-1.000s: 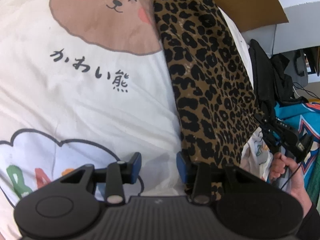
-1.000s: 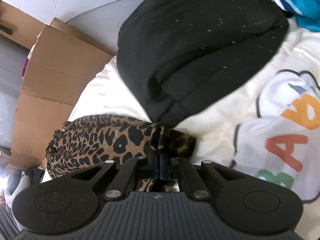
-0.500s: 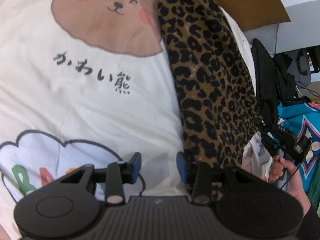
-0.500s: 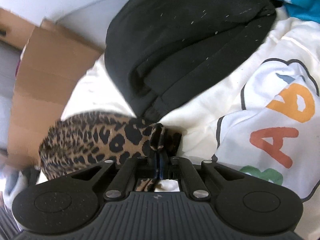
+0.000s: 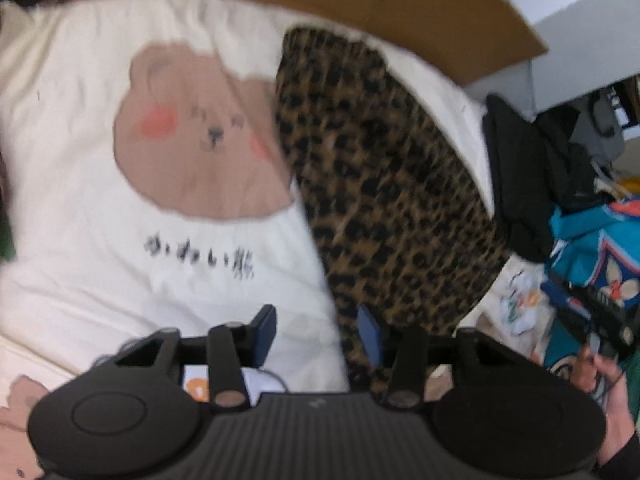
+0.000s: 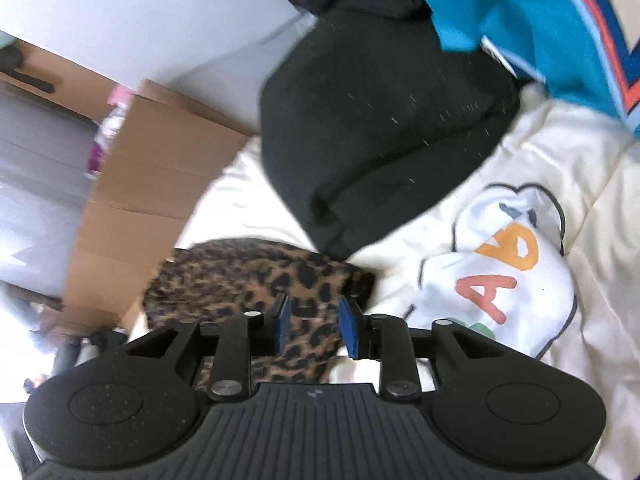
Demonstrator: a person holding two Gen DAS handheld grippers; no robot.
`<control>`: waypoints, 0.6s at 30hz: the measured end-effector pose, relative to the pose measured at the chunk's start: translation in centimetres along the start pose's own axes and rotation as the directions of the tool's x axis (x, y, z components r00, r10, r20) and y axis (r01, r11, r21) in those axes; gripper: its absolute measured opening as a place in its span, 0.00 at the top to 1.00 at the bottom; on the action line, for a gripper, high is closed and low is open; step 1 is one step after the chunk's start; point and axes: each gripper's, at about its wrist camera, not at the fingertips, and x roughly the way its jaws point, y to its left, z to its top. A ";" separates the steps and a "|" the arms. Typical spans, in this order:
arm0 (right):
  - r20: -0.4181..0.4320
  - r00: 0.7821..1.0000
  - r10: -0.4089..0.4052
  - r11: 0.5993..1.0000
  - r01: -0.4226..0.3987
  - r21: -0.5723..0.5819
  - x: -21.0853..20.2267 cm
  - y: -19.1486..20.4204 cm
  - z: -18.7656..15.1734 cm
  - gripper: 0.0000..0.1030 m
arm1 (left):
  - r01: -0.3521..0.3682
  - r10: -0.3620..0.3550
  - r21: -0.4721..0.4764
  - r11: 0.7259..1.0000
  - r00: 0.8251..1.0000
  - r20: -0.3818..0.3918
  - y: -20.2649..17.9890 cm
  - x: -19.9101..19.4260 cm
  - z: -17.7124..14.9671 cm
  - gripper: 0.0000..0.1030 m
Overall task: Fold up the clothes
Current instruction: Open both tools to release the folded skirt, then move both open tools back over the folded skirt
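1. A cream bedspread (image 5: 80,208) covers the bed, printed with a brown bear face (image 5: 200,140), a line of dark script below it, and a white cloud patch with coloured letters (image 6: 500,264).
2. Flattened brown cardboard (image 5: 420,12) stands along the far edge of the bed, against a pale wall (image 6: 140,12).
3. The leopard-print garment (image 5: 384,184) lies on the bedspread as a long, narrow folded strip, just right of the bear face and overlapping its edge in the left wrist view.
4. A black garment (image 6: 380,128) lies bunched on the bedspread just beyond the near end of the leopard strip; a teal garment with orange and blue trim (image 6: 540,20) rests partly on top of it.
5. The left gripper (image 5: 318,330) hangs above the near end of the strip with its jaws opening. The left blue pad is over bare bedspread, the right pad is over the leopard cloth, and neither pad presses on it.
6. The right gripper (image 6: 314,322) is above the other end of the strip, its jaws opening too. Leopard cloth shows through the gap, but the blue pads (image 6: 282,322) stand clear of it.
7. In the left wrist view, a hand (image 5: 612,392) at the lower right edge holds the right gripper's dark frame; motion blur softens both views.
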 end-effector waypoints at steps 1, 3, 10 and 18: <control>0.000 1.000 0.005 1.000 -0.005 -0.006 -0.8 0.6 0.1 0.64 | -0.001 0.001 0.018 1.000 1.000 0.009 -0.4 -0.5 0.4 0.50; -0.012 1.000 0.008 1.000 -0.008 -0.029 -1.9 1.8 0.2 0.64 | -0.015 0.014 0.041 0.999 1.000 0.016 -1.2 -1.2 1.1 0.50; -0.002 0.999 -0.042 0.991 0.041 -0.129 -5.4 6.9 0.2 0.61 | -0.038 0.033 0.080 0.996 0.998 0.056 -3.1 -4.6 3.6 0.49; 0.031 0.998 -0.047 0.940 0.054 -0.337 -9.2 13.6 2.1 0.49 | -0.092 0.072 0.165 0.982 0.989 0.126 -6.5 -8.7 6.3 0.43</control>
